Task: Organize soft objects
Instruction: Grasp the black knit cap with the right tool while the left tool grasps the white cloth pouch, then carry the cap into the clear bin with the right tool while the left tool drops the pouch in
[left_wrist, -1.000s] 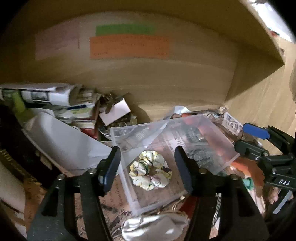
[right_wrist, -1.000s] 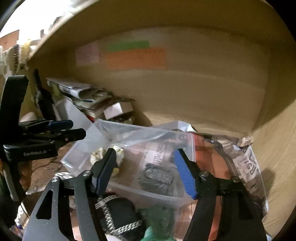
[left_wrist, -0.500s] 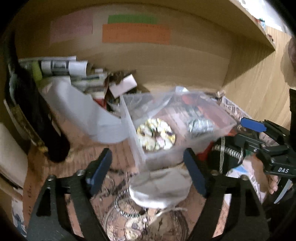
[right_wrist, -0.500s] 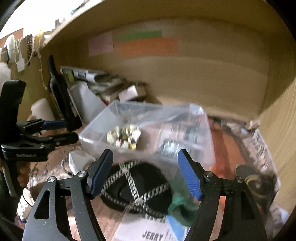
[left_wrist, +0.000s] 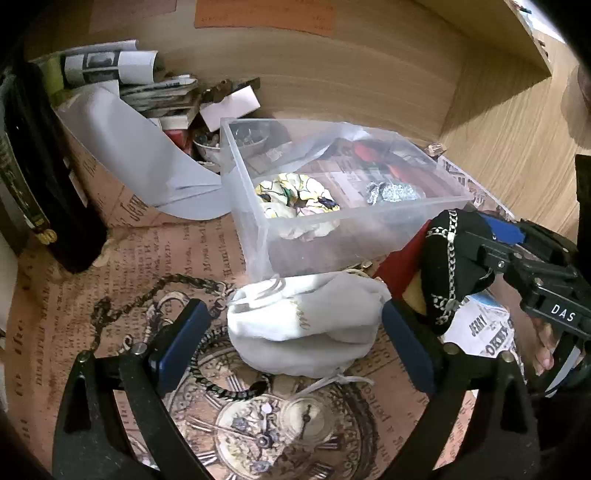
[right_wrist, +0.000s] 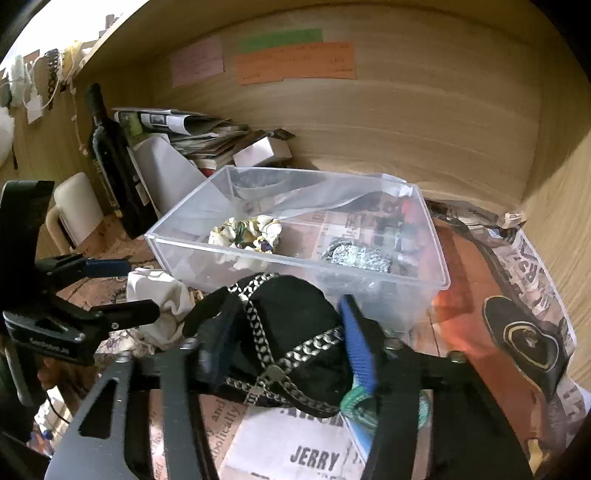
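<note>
A clear plastic box (left_wrist: 236, 173) (right_wrist: 439, 266) stands on the printed mat and holds a yellow-white scrunchie (left_wrist: 295, 194) (right_wrist: 245, 234) and a silver scrunchie (left_wrist: 393, 192) (right_wrist: 356, 256). A white drawstring pouch (left_wrist: 303, 321) (right_wrist: 159, 295) lies in front of the box, between the fingers of my open left gripper (left_wrist: 291, 349). My right gripper (right_wrist: 284, 343) is closed around a black pouch with a silver chain (right_wrist: 291, 328) (left_wrist: 448, 254). A green scrunchie (right_wrist: 354, 404) lies under its right finger.
A dark bottle (right_wrist: 110, 158) and a stack of papers (right_wrist: 192, 129) stand at the back left. A chain necklace (left_wrist: 155, 291) lies on the mat left of the white pouch. Wooden walls close the back and right. A black heart-shaped item (right_wrist: 521, 336) lies at the right.
Both grippers have pulled back from the box and dropped lower. The left now straddles the white pouch; the right has closed on the black chained pouch.
</note>
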